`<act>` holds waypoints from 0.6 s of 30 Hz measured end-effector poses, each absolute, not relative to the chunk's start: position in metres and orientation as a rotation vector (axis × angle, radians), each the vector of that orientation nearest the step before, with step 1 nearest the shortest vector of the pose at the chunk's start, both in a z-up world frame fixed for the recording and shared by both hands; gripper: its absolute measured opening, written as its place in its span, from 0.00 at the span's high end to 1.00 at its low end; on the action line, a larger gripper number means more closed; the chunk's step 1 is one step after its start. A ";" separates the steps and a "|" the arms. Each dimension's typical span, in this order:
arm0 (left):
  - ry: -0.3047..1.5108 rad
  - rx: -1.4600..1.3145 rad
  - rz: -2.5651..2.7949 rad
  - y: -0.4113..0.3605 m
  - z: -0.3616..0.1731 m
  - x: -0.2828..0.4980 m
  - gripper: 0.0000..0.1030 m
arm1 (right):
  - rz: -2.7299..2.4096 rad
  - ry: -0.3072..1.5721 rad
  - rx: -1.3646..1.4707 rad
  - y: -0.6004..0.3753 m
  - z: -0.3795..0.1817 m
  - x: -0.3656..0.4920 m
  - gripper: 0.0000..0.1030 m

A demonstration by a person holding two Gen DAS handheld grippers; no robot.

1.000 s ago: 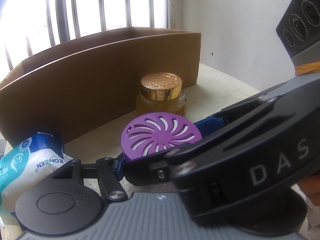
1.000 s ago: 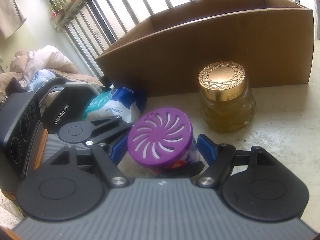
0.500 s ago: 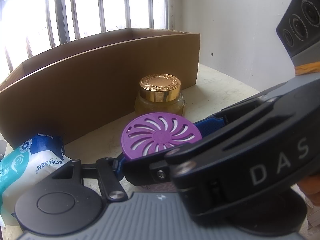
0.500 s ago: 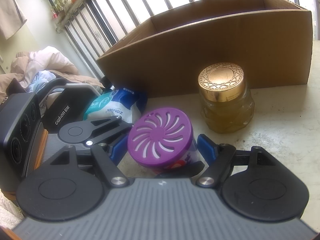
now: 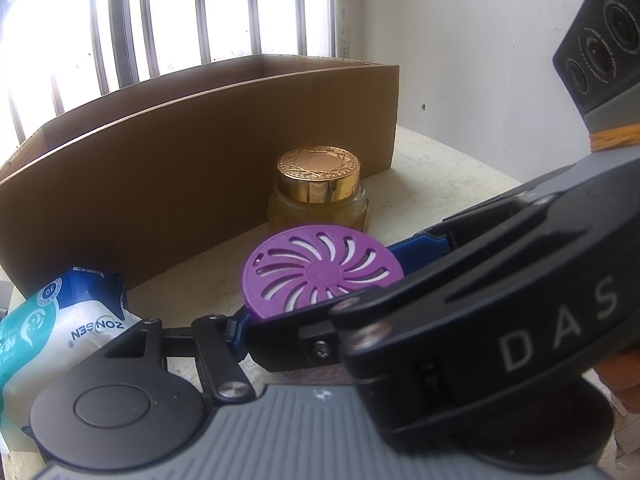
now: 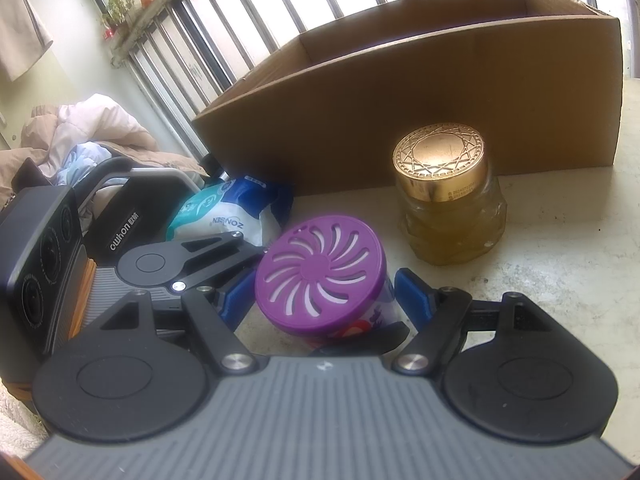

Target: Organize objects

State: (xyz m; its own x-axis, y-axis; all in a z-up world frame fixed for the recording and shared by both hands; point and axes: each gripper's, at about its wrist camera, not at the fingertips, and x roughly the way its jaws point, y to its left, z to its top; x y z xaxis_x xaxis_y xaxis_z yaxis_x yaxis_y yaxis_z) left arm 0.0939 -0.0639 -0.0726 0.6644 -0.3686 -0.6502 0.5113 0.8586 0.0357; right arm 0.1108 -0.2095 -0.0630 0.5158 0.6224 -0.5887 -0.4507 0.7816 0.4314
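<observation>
A purple-lidded air freshener can (image 6: 322, 274) stands on the pale table; it also shows in the left wrist view (image 5: 320, 274). My right gripper (image 6: 324, 294) has its blue pads (image 6: 412, 290) on both sides of the can, closed against it. My left gripper (image 5: 320, 304) lies beside the can on its left, partly hidden by the right gripper's arm; whether it is open or shut does not show. A glass jar with a gold lid (image 6: 450, 196) stands behind the can, also in the left wrist view (image 5: 318, 196). An open cardboard box (image 6: 420, 92) stands behind the jar.
A blue and white wipes pack (image 6: 228, 216) lies left of the can, also in the left wrist view (image 5: 60, 316). A barred window (image 5: 180, 20) is behind the box, a white wall (image 5: 480, 60) at right. Bedding (image 6: 80, 128) lies off the table's left.
Both views have tilted or lifted slightly, so the box and jar sit a little lower. The can stays between the right gripper's pads.
</observation>
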 end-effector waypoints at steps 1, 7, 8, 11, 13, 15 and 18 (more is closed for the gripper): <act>0.681 0.223 -0.502 -0.064 -0.073 0.094 0.36 | 0.652 0.800 0.236 -0.210 -0.063 0.111 0.27; 0.681 0.224 -0.501 -0.065 -0.072 0.093 0.36 | 0.652 0.799 0.238 -0.211 -0.064 0.111 0.27; 0.681 0.224 -0.501 -0.064 -0.072 0.093 0.36 | 0.652 0.799 0.238 -0.211 -0.064 0.111 0.27; 0.680 0.224 -0.501 -0.065 -0.071 0.093 0.36 | 0.652 0.798 0.239 -0.210 -0.064 0.111 0.27; 0.680 0.224 -0.501 -0.065 -0.071 0.093 0.36 | 0.652 0.796 0.239 -0.210 -0.064 0.111 0.27; 0.680 0.224 -0.501 -0.063 -0.071 0.093 0.36 | 0.652 0.796 0.240 -0.210 -0.065 0.111 0.27; 0.677 0.223 -0.501 -0.060 -0.072 0.093 0.36 | 0.652 0.795 0.241 -0.209 -0.065 0.111 0.27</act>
